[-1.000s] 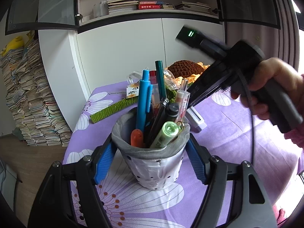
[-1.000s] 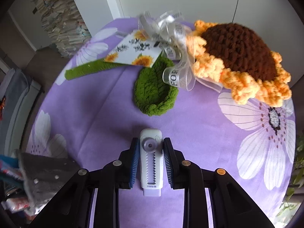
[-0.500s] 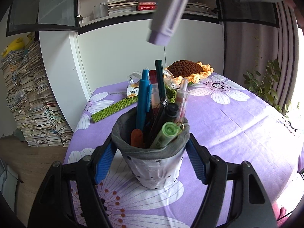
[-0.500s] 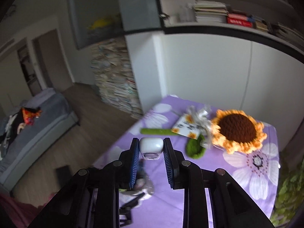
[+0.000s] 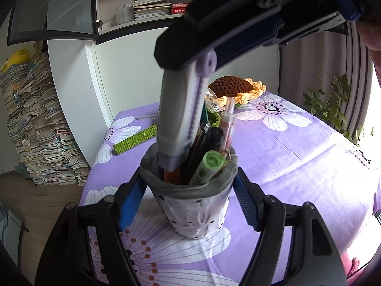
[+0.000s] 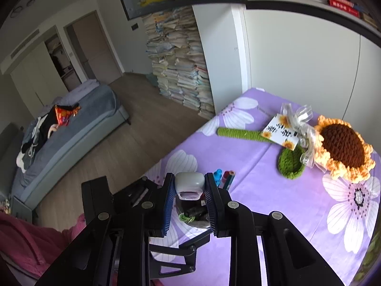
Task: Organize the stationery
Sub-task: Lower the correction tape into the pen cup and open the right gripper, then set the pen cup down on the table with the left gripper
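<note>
A grey fabric pen holder (image 5: 190, 205) stands on the purple flowered tablecloth (image 5: 297, 162), stuffed with pens and a green marker (image 5: 207, 169). My left gripper (image 5: 188, 190) is shut on it, a blue pad pressing each side. Above it my right gripper (image 5: 204, 54) is shut on a white utility knife (image 5: 176, 119) with a lilac slider. The knife hangs nearly upright, and its lower end reaches the holder's mouth on the left side. In the right wrist view the right gripper (image 6: 189, 190) holds the knife (image 6: 189, 182) over the holder (image 6: 195, 219).
A crocheted sunflower (image 6: 343, 147) with a green stem (image 6: 238, 133), a leaf and a ribboned card (image 6: 279, 132) lies at the table's far end. Stacked papers (image 5: 35, 131) stand on the floor to the left. A plant (image 5: 333, 100) grows by the window. A hand (image 5: 371, 23) is at top right.
My right gripper lifted the knife off the table and carried it over the pen holder, turning it point-down. The left gripper and the holder stayed put.
</note>
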Available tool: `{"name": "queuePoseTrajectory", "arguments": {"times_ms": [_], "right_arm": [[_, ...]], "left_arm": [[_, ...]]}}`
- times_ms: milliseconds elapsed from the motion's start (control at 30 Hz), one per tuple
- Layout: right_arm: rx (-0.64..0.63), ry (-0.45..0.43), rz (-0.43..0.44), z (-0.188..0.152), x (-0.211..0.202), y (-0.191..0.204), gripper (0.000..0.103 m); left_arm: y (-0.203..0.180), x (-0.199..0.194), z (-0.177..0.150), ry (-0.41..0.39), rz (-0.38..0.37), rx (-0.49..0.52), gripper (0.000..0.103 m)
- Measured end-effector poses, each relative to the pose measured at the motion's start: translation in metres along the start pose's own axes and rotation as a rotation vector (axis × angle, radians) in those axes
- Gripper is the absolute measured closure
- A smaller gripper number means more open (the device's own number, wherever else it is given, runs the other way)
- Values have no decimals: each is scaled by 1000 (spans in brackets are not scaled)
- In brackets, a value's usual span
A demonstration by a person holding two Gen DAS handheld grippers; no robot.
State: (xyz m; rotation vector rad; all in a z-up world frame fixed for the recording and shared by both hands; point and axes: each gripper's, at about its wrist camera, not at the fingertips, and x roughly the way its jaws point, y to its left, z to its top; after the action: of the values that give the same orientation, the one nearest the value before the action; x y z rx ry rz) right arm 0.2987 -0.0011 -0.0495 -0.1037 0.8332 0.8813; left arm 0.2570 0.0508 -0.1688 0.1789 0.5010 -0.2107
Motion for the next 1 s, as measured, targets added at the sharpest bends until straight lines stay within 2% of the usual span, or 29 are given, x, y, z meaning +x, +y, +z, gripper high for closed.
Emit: {"name": "queuePoseTrajectory", "arguments": {"times_ms": [267,367,500,600,800,867,1000], "right_arm": [[8,61,-27,-5,14,-1,76],[42,34,-12,-5,8,-6,76],[109,-53,-15,-12,-14,-18,75],[179,-116,-78,-36,-32,-31,65],[337,-73,-205,-88,-45,-61,65],[390,-83,-250,-103,-55,-71,65],[481,-99,-272,-125,-64,-87,65]], "left_arm": [[-1,1,-1,3,7,10,31],[-1,1,-1,2,7,10,31],[-1,1,-1,5,10,6,31],[-1,2,-1,11,10,8,31],[3,3,4,19,18,-24,25],[3,2,5,14,27,-32,24],[0,7,6,30,40,-23,24]]}}
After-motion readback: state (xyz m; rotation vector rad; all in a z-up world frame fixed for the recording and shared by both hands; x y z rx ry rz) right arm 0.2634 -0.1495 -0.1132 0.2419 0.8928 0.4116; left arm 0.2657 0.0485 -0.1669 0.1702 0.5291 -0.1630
